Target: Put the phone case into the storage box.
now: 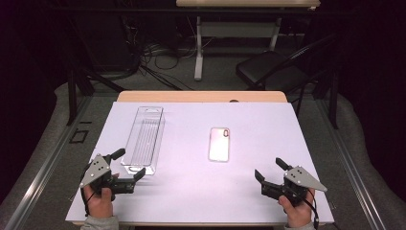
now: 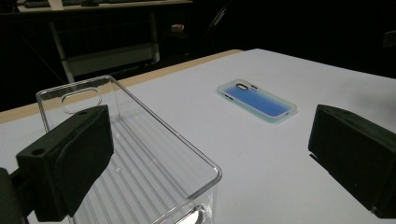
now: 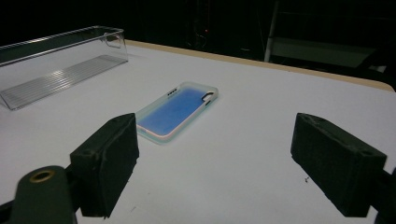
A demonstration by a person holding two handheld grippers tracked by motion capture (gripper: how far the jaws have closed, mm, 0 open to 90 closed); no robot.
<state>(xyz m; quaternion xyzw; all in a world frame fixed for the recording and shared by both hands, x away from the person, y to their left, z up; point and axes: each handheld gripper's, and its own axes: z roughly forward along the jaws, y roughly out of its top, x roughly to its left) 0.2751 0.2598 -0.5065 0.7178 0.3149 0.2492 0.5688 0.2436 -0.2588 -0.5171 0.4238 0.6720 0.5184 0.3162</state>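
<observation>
We hold the left tool (image 1: 128, 165) and right tool (image 1: 269, 171) spread, empty, at the worktop's (image 1: 268, 124) near corners. A phone case (image 1: 219, 144) lies mid-worktop. A clear tray (image 1: 144, 139) sits toward the left edge.

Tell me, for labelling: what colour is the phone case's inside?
Blue, phone case; right gripper view.

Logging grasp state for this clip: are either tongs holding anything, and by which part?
Nothing is held. Left tongs stand open beside the clear tray; right tongs stand open short of the phone case.
</observation>
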